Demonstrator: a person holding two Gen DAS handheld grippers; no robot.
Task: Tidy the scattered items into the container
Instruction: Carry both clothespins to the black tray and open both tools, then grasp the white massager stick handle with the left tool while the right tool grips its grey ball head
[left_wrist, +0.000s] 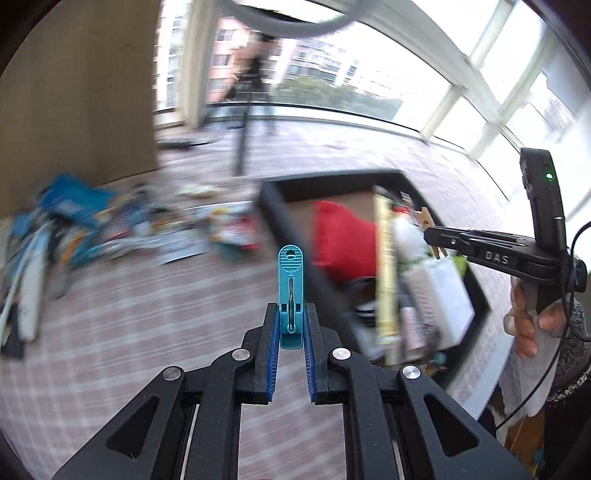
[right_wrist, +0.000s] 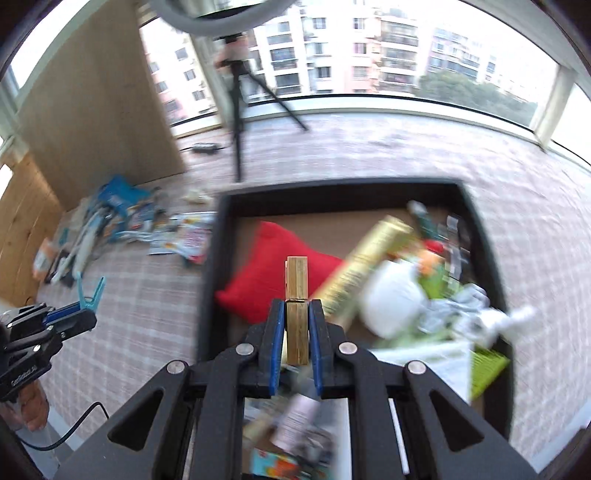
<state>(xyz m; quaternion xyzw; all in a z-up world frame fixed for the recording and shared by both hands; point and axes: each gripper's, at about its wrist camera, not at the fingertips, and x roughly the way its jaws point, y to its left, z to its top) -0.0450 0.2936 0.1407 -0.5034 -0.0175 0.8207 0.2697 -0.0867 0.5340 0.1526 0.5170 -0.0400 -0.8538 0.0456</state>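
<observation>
- The left gripper (left_wrist: 291, 325) pinched a blue clothes peg (left_wrist: 291, 295) by its lower end, so most of the peg stood clear beyond the jaws.
- The right gripper (right_wrist: 297, 328) clamped a wooden clothes peg (right_wrist: 296, 291) the same way, over the near part of the black box (right_wrist: 406, 184).
- The box already held a red pouch (right_wrist: 266, 273), a gold tube (right_wrist: 365, 266) and packets.
- More litter (right_wrist: 122, 218) lay on the checked cloth (right_wrist: 129, 302), far left of the box, probably the next load.
</observation>
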